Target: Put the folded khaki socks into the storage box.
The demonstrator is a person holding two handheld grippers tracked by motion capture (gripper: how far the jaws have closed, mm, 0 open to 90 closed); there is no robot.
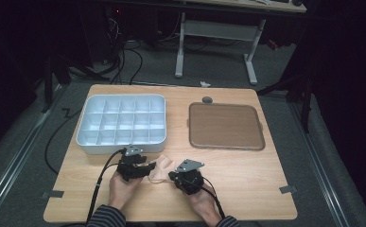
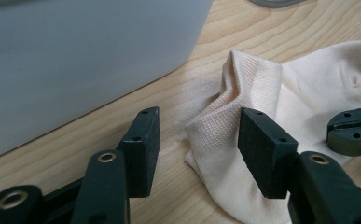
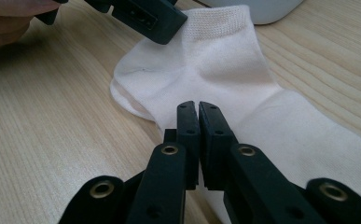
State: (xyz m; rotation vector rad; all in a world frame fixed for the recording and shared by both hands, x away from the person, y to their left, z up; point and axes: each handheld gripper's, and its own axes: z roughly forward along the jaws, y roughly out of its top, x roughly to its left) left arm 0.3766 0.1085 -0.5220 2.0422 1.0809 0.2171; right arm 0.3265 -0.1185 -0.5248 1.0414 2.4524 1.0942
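1. The sock [image 1: 158,171] lies flat on the counter [image 1: 247,170] near its front edge, between the two hands and just in front of the white divided box [image 1: 121,124].
2. The left hand-held gripper [image 2: 199,140] has its jaws apart, straddling the sock's ribbed cuff edge (nothing pinched yet).
3. The right hand-held gripper [image 3: 197,109] has its jaws pressed together, low over the sock's middle; whether any fabric is caught between them I cannot tell.
4. Judged from this, the work is at its start: the sock is neither folded nor lifted, every compartment of the box looks empty, and the brown tray [image 1: 225,126] is bare.
5. No brand, label or writing can be read on anything.
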